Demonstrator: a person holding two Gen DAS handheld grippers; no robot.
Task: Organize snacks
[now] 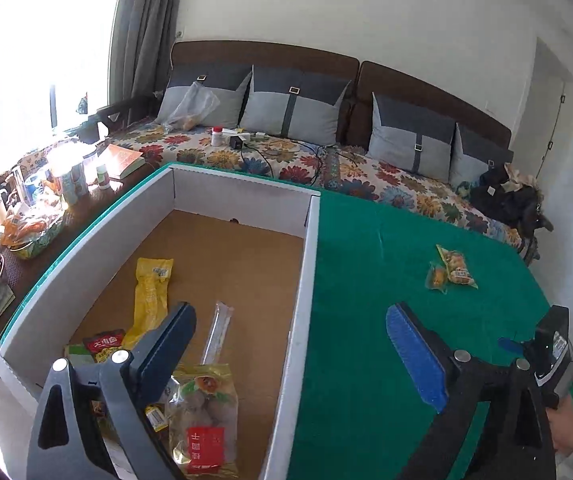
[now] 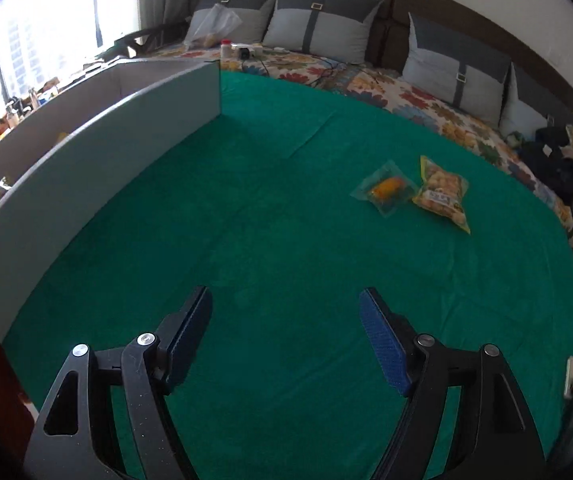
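The bench, covered in a green cloth, fills the space ahead of both tongs and carries everything the task concerns. The cardboard box is the next largest thing: it stands on the bench's left part, its white wall running straight ahead between the left tongs' two arms, and well to the left of the right tongs. It looks to be the collecting place, since packets already lie on its brown floor.

The left tongs hang spread wide and empty over the box's near right wall, one arm above the box interior and the other above the green cloth; I judge this is a resting pose over the drop spot. The right tongs are likewise spread wide and hold nothing, low over bare cloth, pointed toward the loose snacks, probably ready for the next pick.

Inside the box, just under the left tongs, lies a clear packet with a red label; ahead and left of it a yellow packet, a slim clear stick packet, and a red packet.

Two snacks are not yet boxed: a yellow-edged bag of nuggets and, touching its left side, a small clear pouch with an orange piece, both well ahead and right of the right tongs.
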